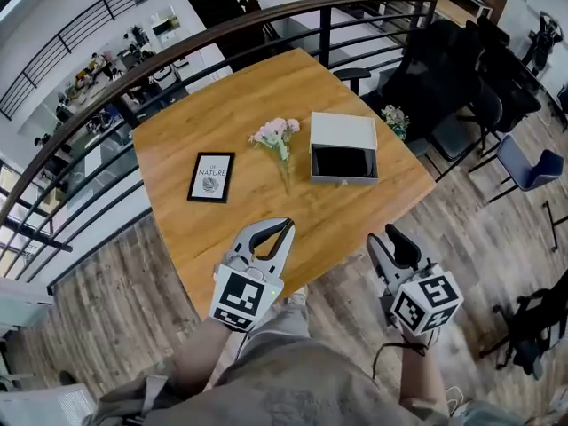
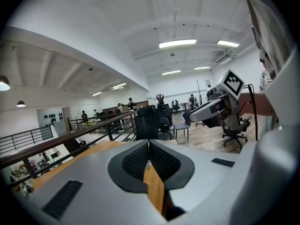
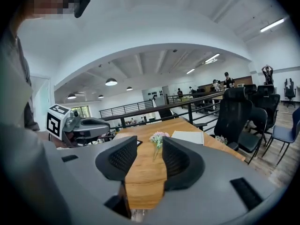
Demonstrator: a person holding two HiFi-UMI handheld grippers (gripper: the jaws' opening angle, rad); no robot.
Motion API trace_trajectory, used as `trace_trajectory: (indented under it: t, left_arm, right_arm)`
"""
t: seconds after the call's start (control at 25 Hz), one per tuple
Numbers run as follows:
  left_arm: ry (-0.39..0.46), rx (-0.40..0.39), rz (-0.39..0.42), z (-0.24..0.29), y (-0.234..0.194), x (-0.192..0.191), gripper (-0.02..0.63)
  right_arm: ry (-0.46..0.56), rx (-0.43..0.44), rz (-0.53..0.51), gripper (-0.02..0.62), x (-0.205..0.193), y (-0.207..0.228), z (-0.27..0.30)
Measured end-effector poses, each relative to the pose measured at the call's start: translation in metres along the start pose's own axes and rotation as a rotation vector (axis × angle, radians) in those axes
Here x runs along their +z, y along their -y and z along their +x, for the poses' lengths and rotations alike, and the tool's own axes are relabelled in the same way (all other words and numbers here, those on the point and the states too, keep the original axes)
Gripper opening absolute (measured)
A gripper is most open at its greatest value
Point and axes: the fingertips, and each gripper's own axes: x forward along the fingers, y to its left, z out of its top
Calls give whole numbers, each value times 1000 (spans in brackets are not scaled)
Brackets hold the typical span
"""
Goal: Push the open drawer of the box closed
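Observation:
A pale grey box [image 1: 343,131] lies on the wooden table [image 1: 231,114], its drawer [image 1: 343,162] pulled out toward me with a dark inside showing. In the right gripper view the box [image 3: 187,136] lies flat beyond the jaws to the right. My left gripper [image 1: 286,226] hovers over the table's near edge, well short of the box, and is shut with nothing between its fingertips [image 2: 149,144]. My right gripper [image 1: 389,238] hangs just off the table's near right edge and is open, with only bare table in the gap [image 3: 150,144].
A small pink flower sprig [image 1: 277,136] lies left of the box, and a black-framed picture [image 1: 211,177] lies further left. A dark railing [image 1: 266,25] runs behind the table. Black office chairs [image 1: 444,69] and a blue chair [image 1: 524,167] stand to the right.

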Motion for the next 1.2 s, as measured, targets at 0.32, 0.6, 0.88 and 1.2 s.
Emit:
trace_trajectory:
  t: [0.32,0.6,0.88,1.2]
  left_arm:
    - [-59,-58,-80,66,-55,-49,21]
    - [-116,-90,-115,109,-73,-82,21]
    - [-180,-42,-185,139,-86,-101,21]
    - [-293,47,-243,169,-79,-135,21]
  right_arm:
    - [-153,-36,66,170,-32,45,105]
    - [-276,-66,113,169,-73,91,165]
    - [-389,-63,164,164,-115,127,209]
    - [-516,2,190,159,-170,159,248]
